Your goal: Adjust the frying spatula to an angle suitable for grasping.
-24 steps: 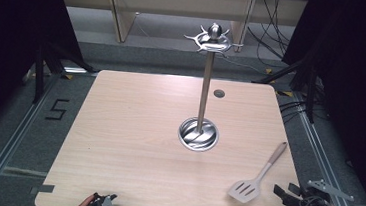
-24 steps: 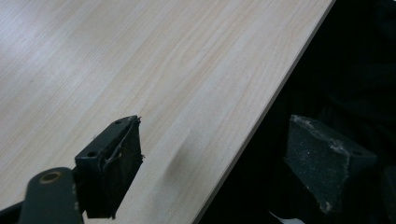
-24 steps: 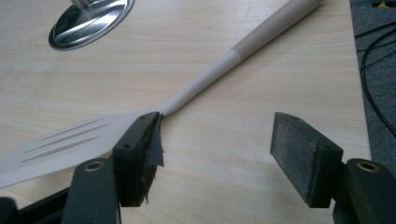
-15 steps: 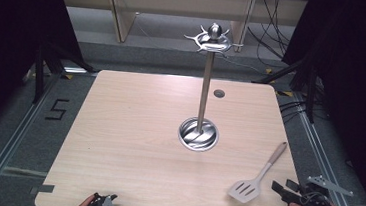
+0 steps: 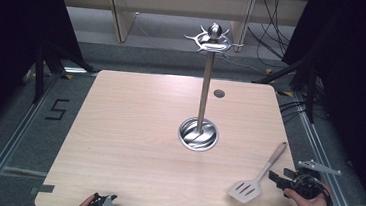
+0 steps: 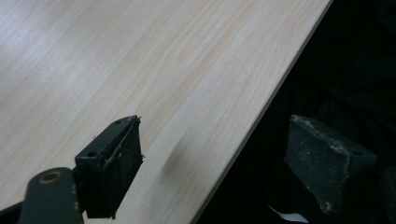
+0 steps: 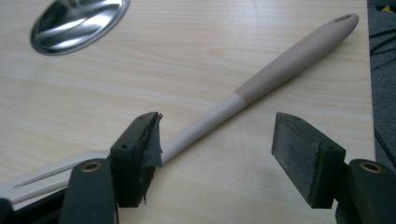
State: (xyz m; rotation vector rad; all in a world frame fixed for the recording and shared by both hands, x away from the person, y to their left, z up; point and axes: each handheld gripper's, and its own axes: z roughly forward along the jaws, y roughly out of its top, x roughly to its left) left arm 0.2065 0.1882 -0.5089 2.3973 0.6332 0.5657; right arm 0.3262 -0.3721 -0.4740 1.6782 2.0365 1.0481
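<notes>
Landmark: tall polished steel utensil stand (image 5: 202,104) with a round mirror-bright base and a crown of hooks at the top; it rises near the middle of the pale wood-grain table (image 5: 132,144); every place below is given relative to it.

Thing in hand: slotted turner with a cream blade and a two-tone cream and beige handle (image 5: 259,175); it lies flat on the table to the near right of the stand's base, well apart from it; the blade points toward the person, the handle's holed end (image 7: 343,19) away; nothing lifts it.

Right gripper (image 5: 277,180): on the near right side of the stand, just beside the turner's handle; jaws spread wide; in the right gripper view the handle (image 7: 261,84) runs slantwise between them, passing just by the left pad (image 7: 140,149) and clear of the right pad (image 7: 303,154); nothing is clamped.

Left gripper (image 5: 99,205): at the table's near edge, to the near left of the stand and well apart from the turner; jaws parted and empty; in the left gripper view one pad (image 6: 112,163) hangs over the wood, the other (image 6: 322,158) beyond the edge.

Hooks: all appear bare, as far as the high view resolves them.

Progress: judged early; the approach to the handle looks nearly complete; closing on it, lifting, carrying it to the stand and, presumably, hanging it by the holed end all remain.
</notes>
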